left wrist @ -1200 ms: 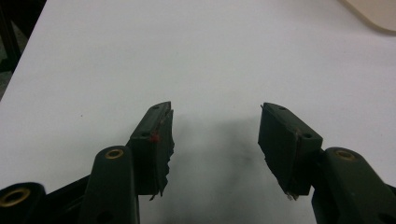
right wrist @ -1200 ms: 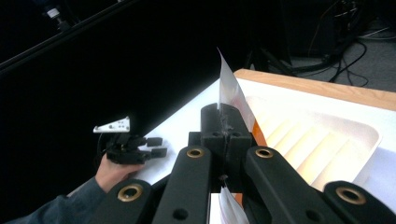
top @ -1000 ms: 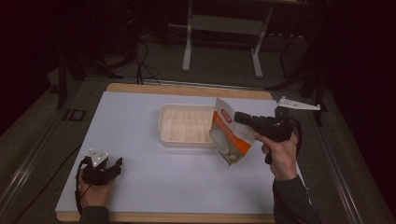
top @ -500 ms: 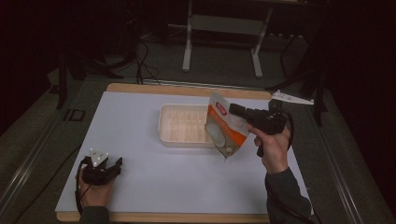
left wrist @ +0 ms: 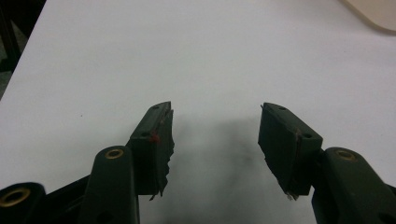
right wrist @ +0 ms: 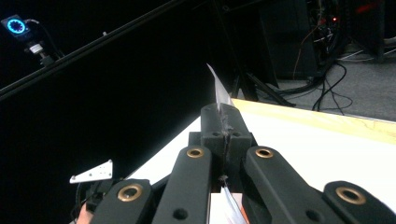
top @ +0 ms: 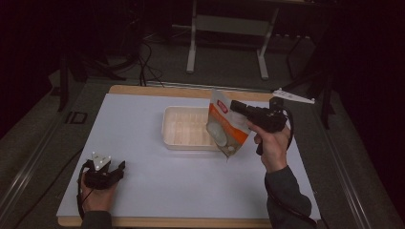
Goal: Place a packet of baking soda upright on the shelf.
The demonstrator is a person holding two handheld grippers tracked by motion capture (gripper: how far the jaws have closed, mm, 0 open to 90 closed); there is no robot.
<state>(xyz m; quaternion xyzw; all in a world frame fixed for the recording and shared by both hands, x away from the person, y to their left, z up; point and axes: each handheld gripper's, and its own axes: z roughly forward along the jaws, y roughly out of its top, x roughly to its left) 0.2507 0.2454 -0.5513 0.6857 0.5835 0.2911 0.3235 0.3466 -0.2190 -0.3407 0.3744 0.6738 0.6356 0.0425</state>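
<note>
High view first: we see an orange-and-white pouch (top: 226, 128) held tilted in the air over the right end of a cream tray (top: 184, 128), its lower corner hanging just past the tray's near right corner. The right gripper (top: 237, 106) has its jaws clenched on the pouch's upper edge, and in the right gripper view we find the two jaws pressed together with a thin white edge of the pouch (right wrist: 220, 93) sticking up between them. The tray sits on the white worktop (top: 157, 176) a little right of centre, toward the far edge. Well apart, near the worktop's near left corner, the left gripper (top: 119, 168) rests in a hand (top: 95, 195); the left gripper view shows its jaws spread wide over bare worktop, grasping nothing.
</note>
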